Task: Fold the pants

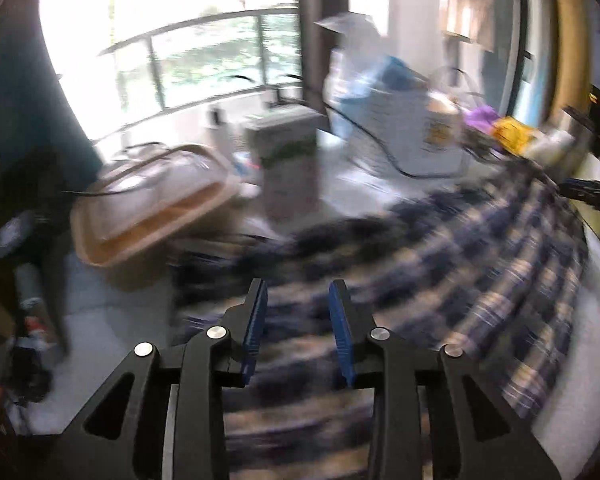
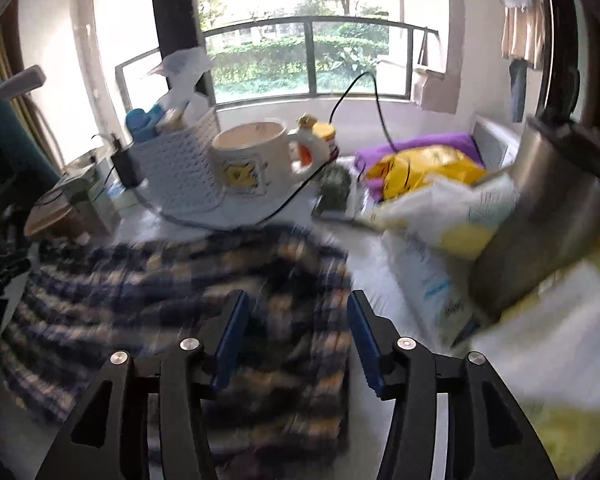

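Observation:
The pants (image 1: 460, 248) are blue and cream plaid and lie spread over a white table, blurred by motion in both views. My left gripper (image 1: 298, 286) hovers over their near part. Its blue pads (image 1: 256, 320) stand apart, and no cloth is pinched between them. In the right wrist view the pants (image 2: 160, 280) fill the lower left. My right gripper (image 2: 297, 298) is open above their right edge, and its jaws hold nothing.
Behind the pants stand a white woven basket (image 2: 180, 168), a big mug (image 2: 252, 160), a yellow bag (image 2: 428, 168) and a black cable (image 2: 364, 92). A steel flask (image 2: 540, 216) lies at the right. A wooden tray (image 1: 152, 208) and a carton (image 1: 288, 168) sit at the left.

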### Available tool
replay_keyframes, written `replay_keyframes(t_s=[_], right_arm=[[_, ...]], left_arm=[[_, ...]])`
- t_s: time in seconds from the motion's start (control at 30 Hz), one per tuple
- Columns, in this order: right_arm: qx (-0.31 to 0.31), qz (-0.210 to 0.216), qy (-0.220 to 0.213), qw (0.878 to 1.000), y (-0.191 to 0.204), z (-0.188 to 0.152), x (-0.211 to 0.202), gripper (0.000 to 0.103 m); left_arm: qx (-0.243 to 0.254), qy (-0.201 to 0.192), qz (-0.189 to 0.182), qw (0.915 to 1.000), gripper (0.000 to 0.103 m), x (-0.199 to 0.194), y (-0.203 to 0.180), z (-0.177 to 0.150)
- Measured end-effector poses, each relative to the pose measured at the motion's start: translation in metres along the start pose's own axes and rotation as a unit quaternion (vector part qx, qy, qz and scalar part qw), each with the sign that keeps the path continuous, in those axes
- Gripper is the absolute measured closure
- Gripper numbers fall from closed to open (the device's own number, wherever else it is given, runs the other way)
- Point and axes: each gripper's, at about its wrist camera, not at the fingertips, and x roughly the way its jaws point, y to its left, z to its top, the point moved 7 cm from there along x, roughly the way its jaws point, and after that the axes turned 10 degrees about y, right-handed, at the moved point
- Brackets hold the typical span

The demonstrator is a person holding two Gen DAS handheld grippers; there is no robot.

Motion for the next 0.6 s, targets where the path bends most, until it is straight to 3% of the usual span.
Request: replay_keyframes(t_s=[0.13, 0.2, 0.4, 0.6], right_arm=[[-0.024, -0.022, 0.043, 0.999, 0.007, -0.034, 0.018, 0.048], [-0.035, -0.043, 0.061, 0.997, 0.005, -0.049, 0.024, 0.048], [-0.022, -0.036, 0.064, 0.997, -0.009, -0.072, 0.018, 0.048], [-0.015, -0.041, 0.066, 0.997, -0.017, -0.085, 0.010, 0.040]], left_arm=[[0.011, 0.047, 0.003, 0.9988, 0.071, 0.032, -0.013, -0.009], [-0.001, 0.068, 0.031, 0.9972, 0.070, 0.050, -0.006, -0.014], [-0.057, 0.064, 0.052, 0.9950, 0.067, 0.053, 0.019, -0.012], [-0.089, 0.069, 0.072, 0.9910, 0.068, 0.047, 0.031, -0.013]])
